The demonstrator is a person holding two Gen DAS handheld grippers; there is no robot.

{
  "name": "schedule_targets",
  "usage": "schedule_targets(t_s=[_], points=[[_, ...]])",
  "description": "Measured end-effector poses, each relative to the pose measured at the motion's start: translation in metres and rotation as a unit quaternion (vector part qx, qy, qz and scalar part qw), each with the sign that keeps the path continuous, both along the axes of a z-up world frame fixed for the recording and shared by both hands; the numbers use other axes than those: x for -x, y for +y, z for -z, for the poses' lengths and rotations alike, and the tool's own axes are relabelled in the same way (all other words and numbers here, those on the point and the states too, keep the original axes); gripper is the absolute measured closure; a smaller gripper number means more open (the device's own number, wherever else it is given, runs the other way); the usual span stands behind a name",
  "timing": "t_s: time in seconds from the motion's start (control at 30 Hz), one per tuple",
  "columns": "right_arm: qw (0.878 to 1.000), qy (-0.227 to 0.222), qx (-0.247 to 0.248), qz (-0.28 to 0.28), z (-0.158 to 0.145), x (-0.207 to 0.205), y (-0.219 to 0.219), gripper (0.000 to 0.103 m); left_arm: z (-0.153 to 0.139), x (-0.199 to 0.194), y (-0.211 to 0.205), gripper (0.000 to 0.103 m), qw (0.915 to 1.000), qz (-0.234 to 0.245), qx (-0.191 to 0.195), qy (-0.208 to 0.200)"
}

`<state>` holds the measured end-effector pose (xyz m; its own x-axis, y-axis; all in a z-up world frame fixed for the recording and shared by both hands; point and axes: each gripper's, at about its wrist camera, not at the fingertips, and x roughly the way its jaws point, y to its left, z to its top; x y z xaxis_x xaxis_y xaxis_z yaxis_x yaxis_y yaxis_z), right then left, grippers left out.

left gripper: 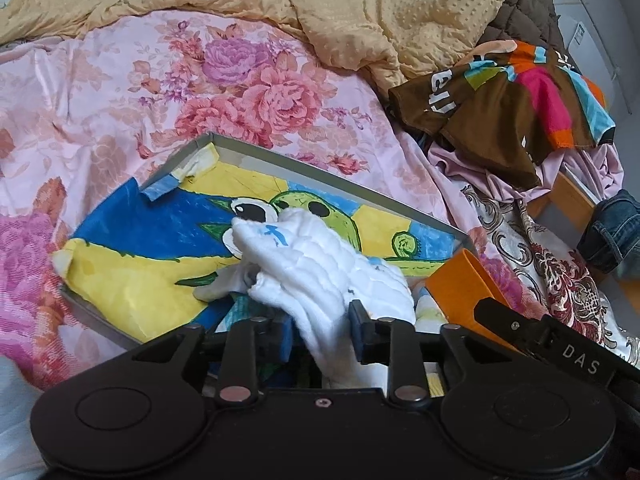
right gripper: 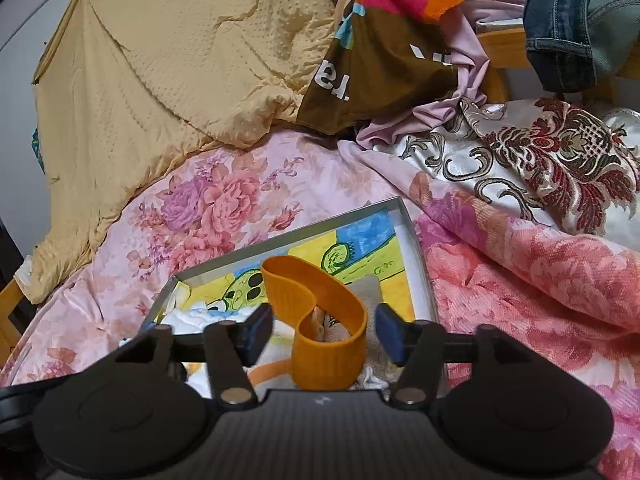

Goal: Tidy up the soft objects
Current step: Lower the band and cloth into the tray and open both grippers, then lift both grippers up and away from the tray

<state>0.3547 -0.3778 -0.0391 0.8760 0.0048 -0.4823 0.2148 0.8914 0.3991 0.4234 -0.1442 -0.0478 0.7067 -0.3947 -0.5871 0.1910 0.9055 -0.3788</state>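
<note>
White cloth (left gripper: 320, 264) lies in the grey tray (left gripper: 280, 162) on the bed, its tail between the left gripper (left gripper: 324, 328) fingers, slightly parted with no clear pinch. Orange band (right gripper: 320, 320) stands looped in the tray between the right gripper (right gripper: 324, 332) fingers, wide apart and clear.

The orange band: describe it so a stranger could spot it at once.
On the pink floral bedspread lies a shallow grey tray lined with a blue-and-yellow cartoon drawing. At the tray's near end, between the open fingers of the right tool, stands the looped orange ribbed band. It alone is plain orange and curled; the crumpled white cloth beside it is not.
</note>
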Motion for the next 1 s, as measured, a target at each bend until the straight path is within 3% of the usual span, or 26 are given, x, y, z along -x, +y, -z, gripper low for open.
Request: schedule_targets(t_s=[0.17,0.53,0.73,1.0], points=[[1.000,-0.009,0.008,-0.001,-0.014,0.010,-0.001,0.017,-0.009,0.013,0.007,0.047,0.9998,-0.008,-0.007,-0.017],[0.998,-0.052,0.044,-0.015,-0.061,0.064,0.018,0.001,-0.054,0.056,0.029,0.014,0.9965,-0.035,-0.005,-0.075],[0.995,-0.074,0.063,-0.021,-0.082,0.107,0.039,0.000,-0.085,0.094,0.048,0.003,0.9928,-0.040,-0.009,-0.113],[0.985,-0.147,0.088,-0.028,-0.103,0.164,0.066,0.000,-0.114,0.156,0.074,0.001,0.9865,-0.025,-0.027,-0.160]])
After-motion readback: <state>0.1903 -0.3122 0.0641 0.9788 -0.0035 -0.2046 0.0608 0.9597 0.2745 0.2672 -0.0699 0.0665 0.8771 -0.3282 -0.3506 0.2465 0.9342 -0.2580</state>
